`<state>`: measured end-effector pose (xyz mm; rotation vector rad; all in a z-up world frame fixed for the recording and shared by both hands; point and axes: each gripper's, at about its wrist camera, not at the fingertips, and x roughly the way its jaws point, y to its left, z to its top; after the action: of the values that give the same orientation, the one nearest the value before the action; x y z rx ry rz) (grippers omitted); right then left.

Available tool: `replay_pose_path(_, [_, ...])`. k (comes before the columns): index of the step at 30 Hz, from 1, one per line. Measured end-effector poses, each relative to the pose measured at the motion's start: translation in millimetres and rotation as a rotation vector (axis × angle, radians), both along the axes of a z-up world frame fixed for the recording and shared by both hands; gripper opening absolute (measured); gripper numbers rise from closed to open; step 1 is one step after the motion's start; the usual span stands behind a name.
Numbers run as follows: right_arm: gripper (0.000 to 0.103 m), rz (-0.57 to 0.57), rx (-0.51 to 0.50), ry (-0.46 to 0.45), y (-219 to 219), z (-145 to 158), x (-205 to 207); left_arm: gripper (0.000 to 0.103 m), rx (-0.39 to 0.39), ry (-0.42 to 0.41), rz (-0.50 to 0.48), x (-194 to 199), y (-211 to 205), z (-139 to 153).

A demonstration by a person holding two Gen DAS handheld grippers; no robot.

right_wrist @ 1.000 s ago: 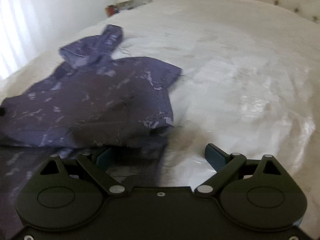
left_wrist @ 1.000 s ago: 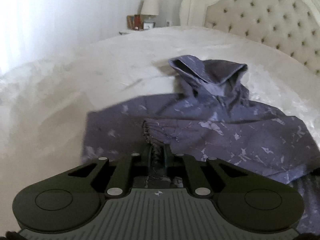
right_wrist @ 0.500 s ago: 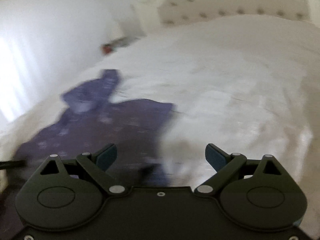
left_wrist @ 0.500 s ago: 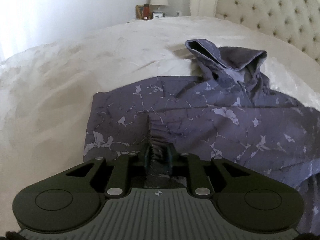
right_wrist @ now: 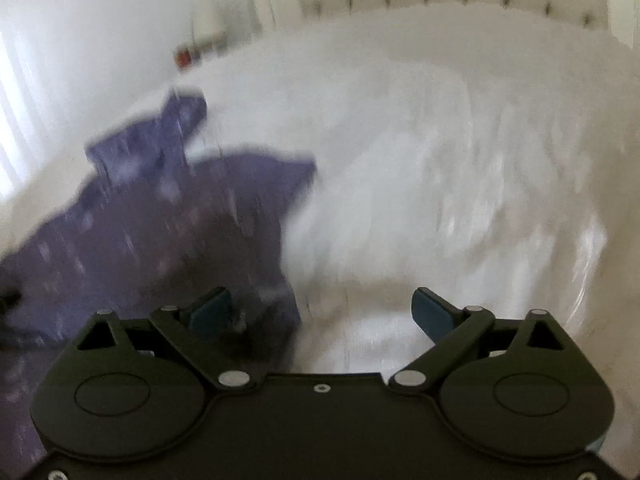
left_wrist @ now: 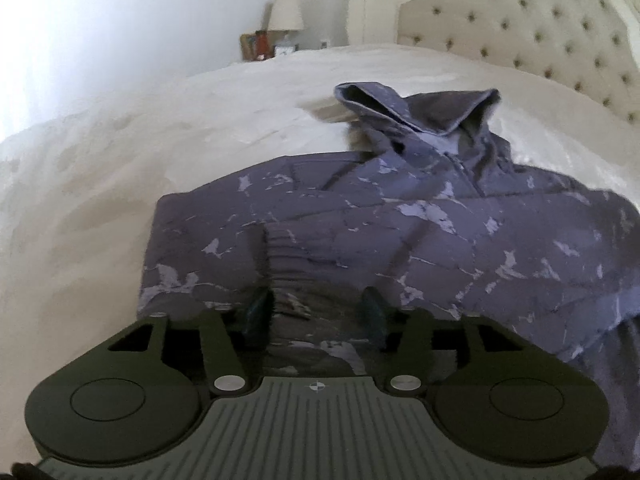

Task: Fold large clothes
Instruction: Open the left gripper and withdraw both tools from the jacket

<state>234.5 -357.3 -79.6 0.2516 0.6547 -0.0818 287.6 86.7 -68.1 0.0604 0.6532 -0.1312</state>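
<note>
A purple-grey hooded jacket (left_wrist: 420,232) with pale marbled marks lies on the white bed (left_wrist: 120,168), its hood (left_wrist: 416,120) toward the headboard. A sleeve is folded across the body, and its gathered cuff (left_wrist: 288,264) lies just ahead of my left gripper (left_wrist: 314,312). The left jaws are opening; cuff fabric lies between the teal pads, which stand apart from it. In the blurred right wrist view the jacket (right_wrist: 168,216) fills the left half. My right gripper (right_wrist: 324,312) stands wide open over the jacket's right edge and the bedspread.
A tufted cream headboard (left_wrist: 540,32) rises at the far right of the bed. A nightstand with a lamp (left_wrist: 286,10) and small items (left_wrist: 260,46) sits beyond the bed's far side. White bedspread (right_wrist: 460,184) stretches to the right of the jacket.
The left gripper, shut on the sleeve cuff before, has lowered it onto the jacket and its jaws have parted. The right gripper stayed open while its view swung and blurred.
</note>
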Motion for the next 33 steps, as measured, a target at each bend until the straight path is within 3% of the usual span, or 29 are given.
replay_pose_path(3, [0.098,-0.025,-0.023,-0.074,3,8,-2,0.063,0.030,-0.032,-0.018,-4,-7,-5])
replay_pose_path(5, [0.098,-0.032,-0.023,-0.074,4,8,5,0.063,0.029,-0.038,-0.019,-5,-7,-6])
replay_pose_path(13, [0.098,-0.058,-0.017,0.008,4,2,43,0.067,0.000,-0.046,-0.033,-5,-3,-7])
replay_pose_path(19, [0.100,-0.082,-0.103,0.177,1,-24,73,0.072,-0.021,-0.044,-0.046,-5,-1,-7])
replay_pose_path(22, [0.101,-0.078,-0.125,0.180,2,-27,71,0.073,-0.018,-0.035,-0.054,-3,-1,-5])
replay_pose_path(25, [0.099,-0.063,-0.131,0.189,2,-12,69,0.073,-0.022,-0.001,-0.085,-2,1,3])
replay_pose_path(28, [0.099,-0.018,-0.147,0.131,3,16,60,0.073,-0.070,0.063,-0.120,-6,7,24])
replay_pose_path(33, [0.099,0.100,-0.149,0.076,19,55,69,0.073,-0.117,0.050,-0.172,-9,13,64])
